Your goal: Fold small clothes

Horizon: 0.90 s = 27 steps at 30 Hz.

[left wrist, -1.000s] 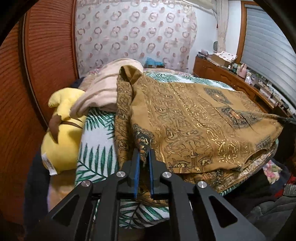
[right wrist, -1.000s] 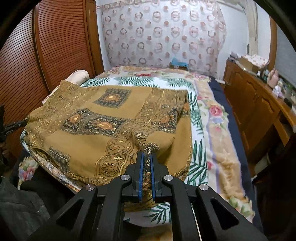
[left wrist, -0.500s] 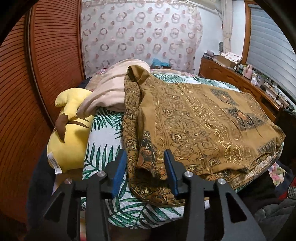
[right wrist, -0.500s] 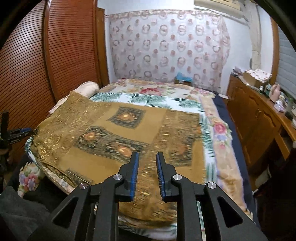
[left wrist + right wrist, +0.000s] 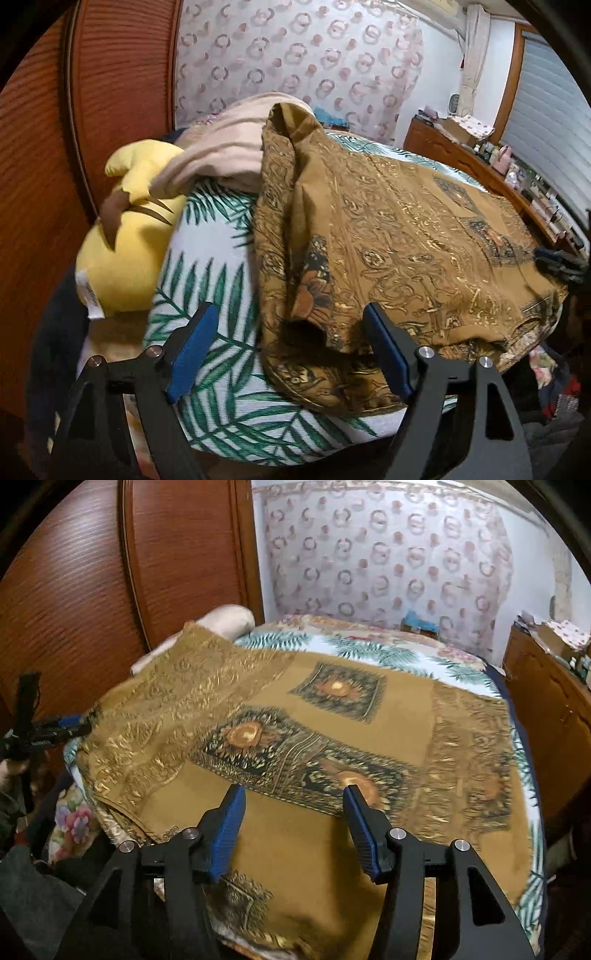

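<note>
Brown gold-patterned thin cloth garment – soft, limp, light; pinch near hem corners. My left gripper and right gripper – jaws opening, holding nothing.

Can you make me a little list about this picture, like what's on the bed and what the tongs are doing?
place: bed with a white, green-leaf-print bedspread
main thing: brown, gold-patterned cloth garment, spread over the bedspread, left edge bunched
left tongs: jaws opening, garment's near corner between them, pads not pressing it
right tongs: jaws opening above the garment, holding nothing
beside the garment: yellow plush toy and a pale pink cloth bundle
behind: reddish wooden slatted doors, ring-patterned curtain
</note>
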Motion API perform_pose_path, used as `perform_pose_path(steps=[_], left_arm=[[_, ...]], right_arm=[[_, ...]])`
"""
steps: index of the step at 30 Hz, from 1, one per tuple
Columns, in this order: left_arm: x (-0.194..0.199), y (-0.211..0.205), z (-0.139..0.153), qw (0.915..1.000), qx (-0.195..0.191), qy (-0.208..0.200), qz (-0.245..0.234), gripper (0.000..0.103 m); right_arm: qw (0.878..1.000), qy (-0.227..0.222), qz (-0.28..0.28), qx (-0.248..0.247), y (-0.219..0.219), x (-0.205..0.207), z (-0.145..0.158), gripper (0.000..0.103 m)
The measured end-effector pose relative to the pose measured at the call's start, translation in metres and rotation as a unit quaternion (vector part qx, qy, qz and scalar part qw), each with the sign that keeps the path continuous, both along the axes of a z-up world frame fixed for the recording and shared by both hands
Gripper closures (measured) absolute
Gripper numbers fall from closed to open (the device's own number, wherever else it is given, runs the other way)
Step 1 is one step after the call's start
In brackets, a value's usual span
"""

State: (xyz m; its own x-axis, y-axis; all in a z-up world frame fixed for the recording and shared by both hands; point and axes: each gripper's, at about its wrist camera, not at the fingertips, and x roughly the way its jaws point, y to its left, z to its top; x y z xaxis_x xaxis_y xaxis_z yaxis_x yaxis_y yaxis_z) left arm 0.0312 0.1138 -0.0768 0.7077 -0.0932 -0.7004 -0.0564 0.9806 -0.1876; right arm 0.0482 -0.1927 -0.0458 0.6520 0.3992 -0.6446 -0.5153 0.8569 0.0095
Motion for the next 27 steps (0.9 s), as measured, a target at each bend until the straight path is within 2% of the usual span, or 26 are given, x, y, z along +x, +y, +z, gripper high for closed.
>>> perform_pose_path(steps=[4,8,9,12,13,15,21,27], left_arm=[[0.0,0.0,-0.005,0.9997,-0.024,0.006,-0.008,0.05],[0.0,0.003,-0.004,0.9996,-0.028,0.003,-0.005,0.056],[0.0,0.004,-0.004,0.9995,-0.03,0.003,-0.005,0.061],[0.002,0.005,-0.006,0.9986,-0.05,0.003,-0.014,0.087],[0.002,0.004,-0.006,0.9984,-0.054,0.003,-0.018,0.091],[0.002,0.001,-0.003,0.9984,-0.051,-0.004,-0.021,0.094],[-0.006,-0.008,0.032,0.9963,-0.061,-0.05,-0.035,0.094],[-0.002,-0.025,0.062,0.9933,-0.062,-0.078,-0.06,0.095]], right_arm=[[1.0,0.009,0.004,-0.017,0.012,0.013,-0.014,0.046],[1.0,0.015,0.004,-0.023,0.014,0.02,-0.023,0.046],[1.0,0.016,0.003,-0.024,0.016,0.021,-0.025,0.046],[0.999,0.015,0.0,-0.03,0.013,0.025,-0.028,0.046],[0.999,0.015,-0.002,-0.032,0.013,0.025,-0.03,0.042],[0.999,0.017,-0.009,-0.036,0.012,0.028,-0.034,0.037],[0.999,0.014,-0.026,-0.034,0.002,0.026,-0.034,0.035],[0.998,0.022,-0.055,-0.028,-0.018,0.024,-0.037,0.034]])
